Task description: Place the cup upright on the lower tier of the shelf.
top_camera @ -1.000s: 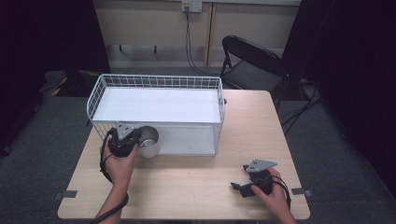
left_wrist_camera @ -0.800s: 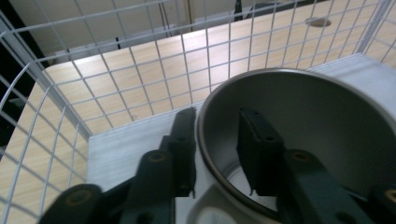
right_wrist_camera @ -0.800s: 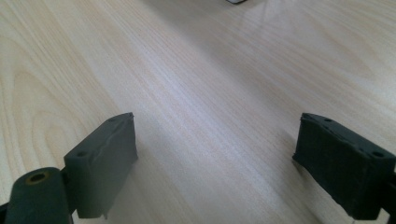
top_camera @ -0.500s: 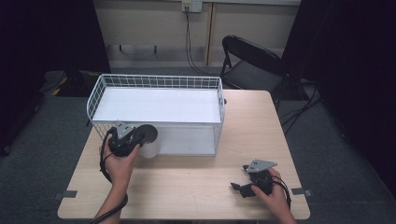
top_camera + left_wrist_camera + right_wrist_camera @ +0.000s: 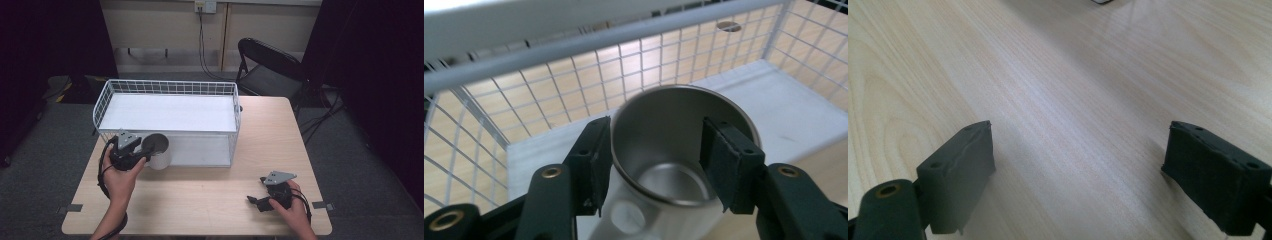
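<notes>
A metal cup [image 5: 157,150] with a white outer wall stands upright on the wooden table [image 5: 200,200], against the front wall of a white wire basket [image 5: 165,87]. My left gripper [image 5: 145,150] hovers at the cup's rim. In the left gripper view its jaws have just been opening: the gripper [image 5: 654,160] stands open over the cup [image 5: 664,125], one pad outside the left rim and the other over the mouth, neither pressing. My right gripper [image 5: 255,202] rests low over the table at the front right, open [image 5: 1078,170] with bare wood between its pads.
The basket has a flat white floor and fills the table's back left; its mesh [image 5: 549,60] rises just behind the cup. A black folding chair [image 5: 270,65] stands beyond the table's far right corner. Bare tabletop lies between my two hands.
My left hand has lifted slightly at the cup's rim, while the cup stays where it stood. The right hand has not moved.
</notes>
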